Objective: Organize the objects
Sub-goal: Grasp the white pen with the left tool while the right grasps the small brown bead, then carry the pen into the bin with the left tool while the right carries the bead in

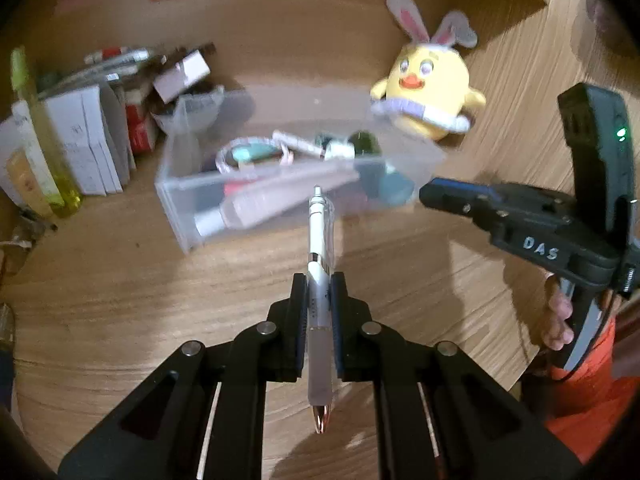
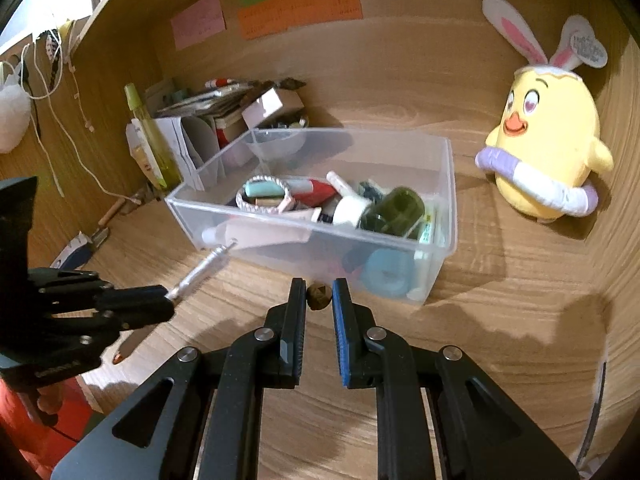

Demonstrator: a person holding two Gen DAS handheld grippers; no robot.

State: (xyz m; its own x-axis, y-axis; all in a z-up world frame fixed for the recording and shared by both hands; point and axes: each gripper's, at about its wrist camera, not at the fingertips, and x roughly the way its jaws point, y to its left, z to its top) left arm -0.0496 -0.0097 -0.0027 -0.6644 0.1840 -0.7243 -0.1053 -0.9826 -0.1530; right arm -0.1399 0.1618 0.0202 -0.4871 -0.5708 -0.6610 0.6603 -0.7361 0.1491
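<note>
Left gripper (image 1: pixel 319 280): black fingers pressed onto the barrel of a white, clear-clipped retractable pen (image 1: pixel 318 276). The pen lies lengthwise between the pads, clicker end pointing away toward the bin, copper-coloured tip back toward the camera. It is held clear of the wooden desk surface (image 1: pixel 120 300). In the right wrist view the same pen (image 2: pixel 200 274) juts from the left gripper (image 2: pixel 170 300), its far end just short of the bin's near wall.

Right gripper (image 2: pixel 319 294): a narrow gap shows between the black pad and the blue-edged pad, which sit as closed as they go. A small brown lump (image 2: pixel 319 297) sits at the tips; I cannot tell whether it is pinched or lying on the desk beyond. From the left wrist view this gripper (image 1: pixel 430 196) points at the bin's right end, with a hand (image 1: pixel 558 320) on its handle.

Clear rectangular plastic bin (image 2: pixel 450 184): stands mid-desk, holding a white tube, a dark green holder, a light blue roll and other small items.

Yellow plush chick with bunny ears (image 2: pixel 548 140): upright against the back panel, right of the bin, apart from it.

Left of the bin: white boxes and a tall yellow-green bottle (image 2: pixel 150 136).
</note>
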